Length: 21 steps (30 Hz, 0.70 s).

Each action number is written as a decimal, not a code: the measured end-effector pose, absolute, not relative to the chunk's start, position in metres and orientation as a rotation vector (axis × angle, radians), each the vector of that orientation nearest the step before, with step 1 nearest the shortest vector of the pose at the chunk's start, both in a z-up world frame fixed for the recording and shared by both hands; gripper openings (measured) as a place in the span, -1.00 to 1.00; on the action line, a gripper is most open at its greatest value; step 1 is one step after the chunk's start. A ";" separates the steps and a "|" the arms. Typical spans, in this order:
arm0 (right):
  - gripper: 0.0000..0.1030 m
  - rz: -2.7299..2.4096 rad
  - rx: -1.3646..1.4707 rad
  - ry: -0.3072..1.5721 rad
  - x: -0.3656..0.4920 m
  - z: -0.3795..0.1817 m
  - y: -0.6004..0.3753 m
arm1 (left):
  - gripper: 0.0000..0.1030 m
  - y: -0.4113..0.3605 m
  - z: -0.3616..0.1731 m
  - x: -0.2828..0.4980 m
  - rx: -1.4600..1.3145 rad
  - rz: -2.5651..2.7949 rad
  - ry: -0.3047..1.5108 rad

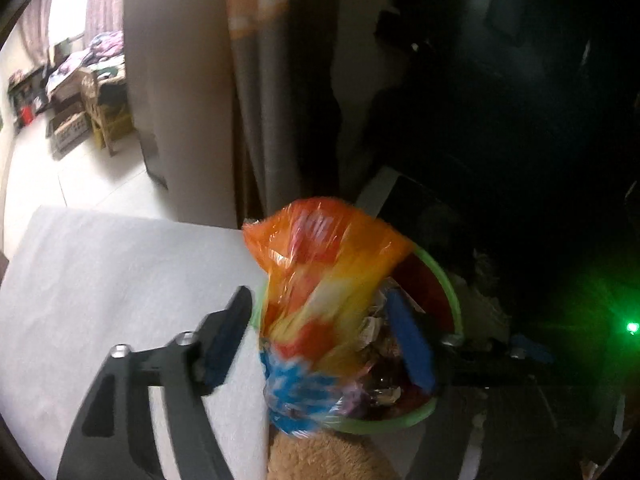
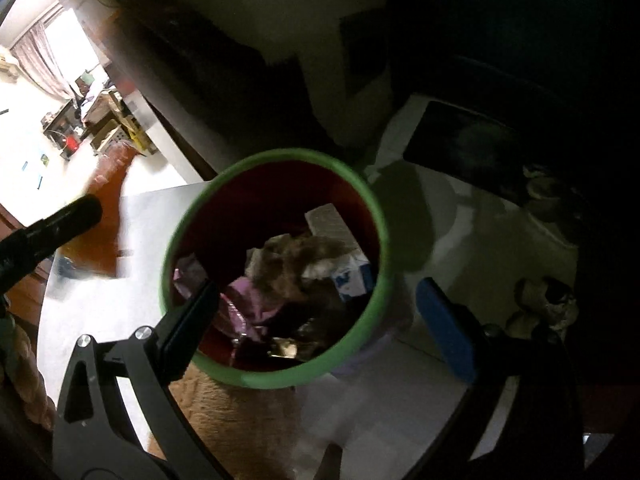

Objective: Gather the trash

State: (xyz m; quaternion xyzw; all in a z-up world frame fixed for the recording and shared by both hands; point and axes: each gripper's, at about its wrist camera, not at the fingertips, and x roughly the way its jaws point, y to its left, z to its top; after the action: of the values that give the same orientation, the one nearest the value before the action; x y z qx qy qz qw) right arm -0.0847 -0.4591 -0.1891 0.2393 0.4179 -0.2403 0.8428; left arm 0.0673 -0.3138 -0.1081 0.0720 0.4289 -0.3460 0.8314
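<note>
A small bin with a green rim (image 2: pixel 374 216) and dark red inside stands on a white table (image 2: pixel 104 312). It holds crumpled wrappers and paper (image 2: pixel 304 264). In the left wrist view an orange, yellow and blue snack bag (image 1: pixel 324 304) sticks up out of the bin (image 1: pixel 444 280). My left gripper (image 1: pixel 320 340) is open, its fingers on either side of the bag, not pressing it. My right gripper (image 2: pixel 316 312) is open and empty, with its fingers straddling the bin's near rim from above.
A brown plush thing (image 1: pixel 320 456) lies at the bin's near side. A dark tablet (image 2: pixel 464 148) lies on the table behind the bin. A grey and orange curtain (image 1: pixel 256 80) hangs behind. A green light (image 1: pixel 631 326) glows at right. The floor is at left.
</note>
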 end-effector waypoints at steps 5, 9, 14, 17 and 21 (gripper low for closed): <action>0.88 -0.477 0.484 0.884 -0.081 -0.189 -0.448 | 0.68 -0.298 -0.094 0.057 0.116 -0.695 0.845; 0.88 -0.435 0.454 0.895 -0.071 -0.189 -0.432 | 0.72 -0.280 -0.088 0.060 0.093 -0.654 0.827; 0.88 -0.392 0.408 0.894 -0.065 -0.182 -0.408 | 0.80 -0.257 -0.078 0.055 0.046 -0.618 0.800; 0.89 -0.372 0.394 0.886 -0.062 -0.177 -0.397 | 0.81 -0.241 -0.075 0.053 0.054 -0.596 0.772; 0.90 -0.325 0.362 0.872 -0.054 -0.169 -0.379 | 0.81 -0.215 -0.069 0.048 0.074 -0.549 0.726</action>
State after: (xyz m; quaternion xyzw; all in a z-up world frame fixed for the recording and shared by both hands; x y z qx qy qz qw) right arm -0.0542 -0.3792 -0.1694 0.1735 0.4181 -0.1557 0.8780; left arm 0.0479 -0.2150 -0.0691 0.0356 0.3503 -0.2651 0.8976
